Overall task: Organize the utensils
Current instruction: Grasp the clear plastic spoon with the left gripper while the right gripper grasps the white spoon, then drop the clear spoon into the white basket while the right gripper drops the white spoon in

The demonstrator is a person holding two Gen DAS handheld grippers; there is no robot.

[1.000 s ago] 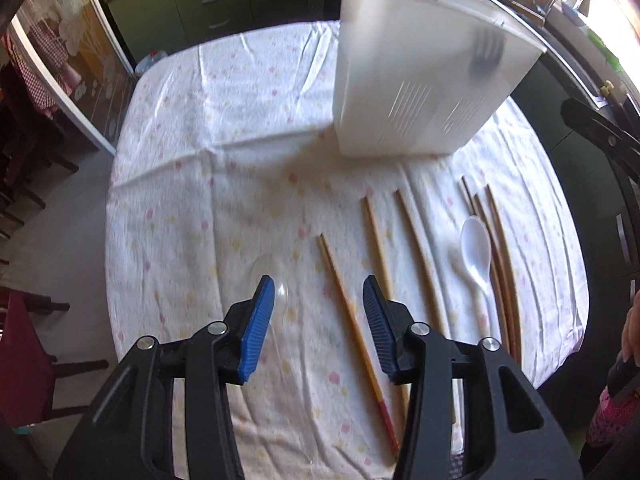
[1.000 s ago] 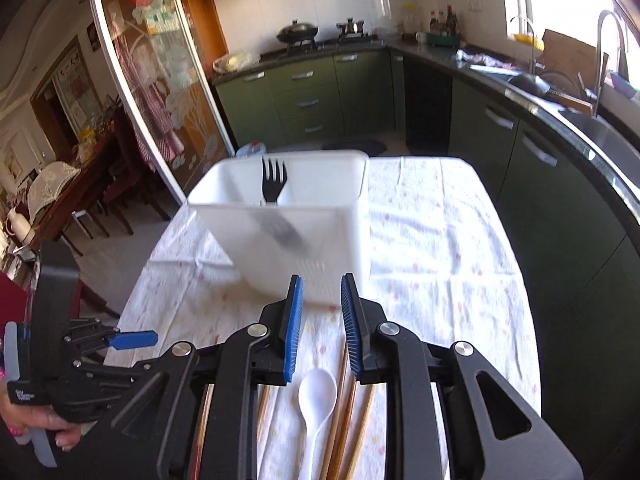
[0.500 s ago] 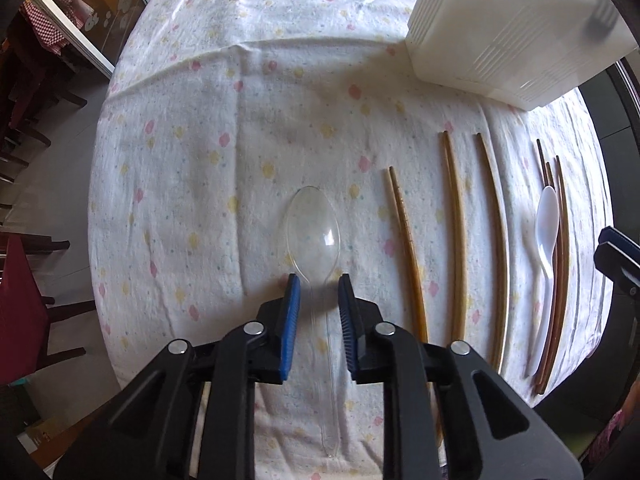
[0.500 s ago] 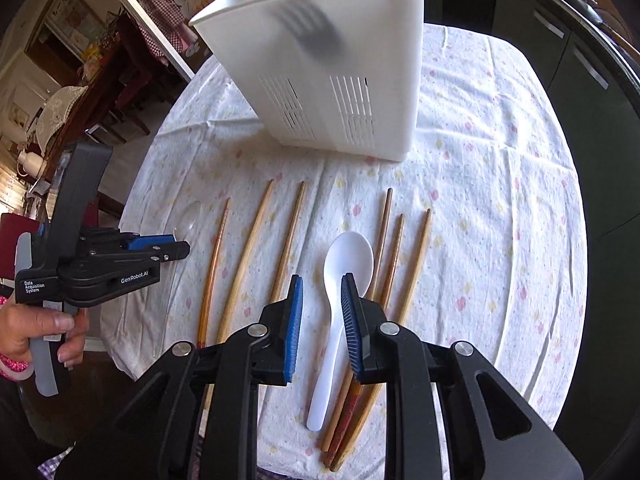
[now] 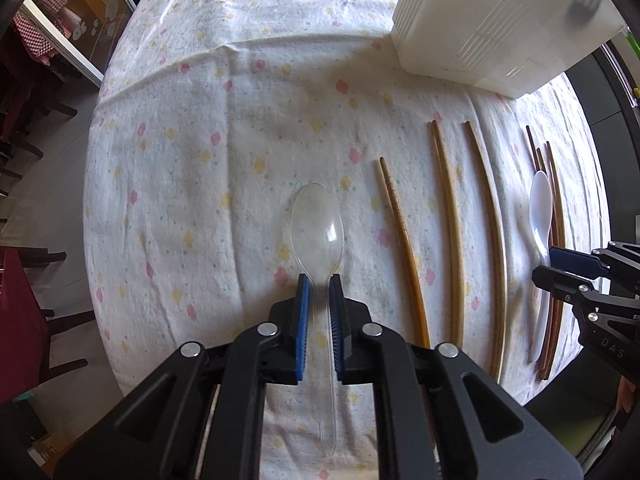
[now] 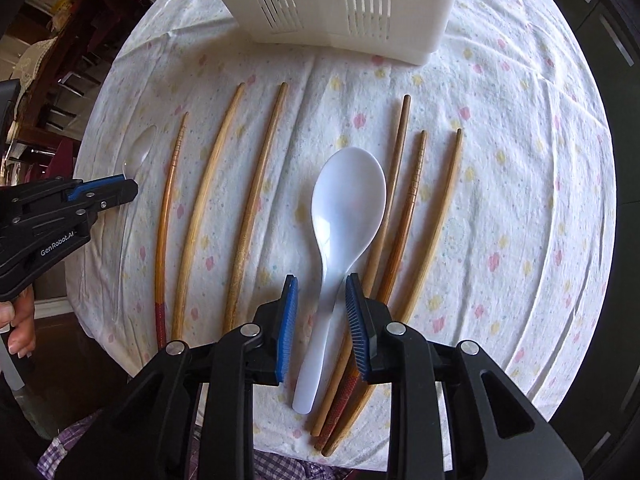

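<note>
A clear plastic spoon lies on the flowered tablecloth, bowl away from me. My left gripper has its jaws narrowed to a slim gap around the spoon's neck, low over the cloth. A white plastic spoon lies among wooden chopsticks. My right gripper is open with its pads on either side of the white spoon's handle. The white slotted utensil holder stands at the far side and holds a dark fork.
Three chopsticks lie between the two spoons and three more lie right of the white spoon. The table's near edge is close below both grippers. Chairs stand to the left.
Both grippers have come down closer to the table. The left jaws stay narrowed around the clear spoon's neck. The right jaws have opened wider around the white spoon's handle.
</note>
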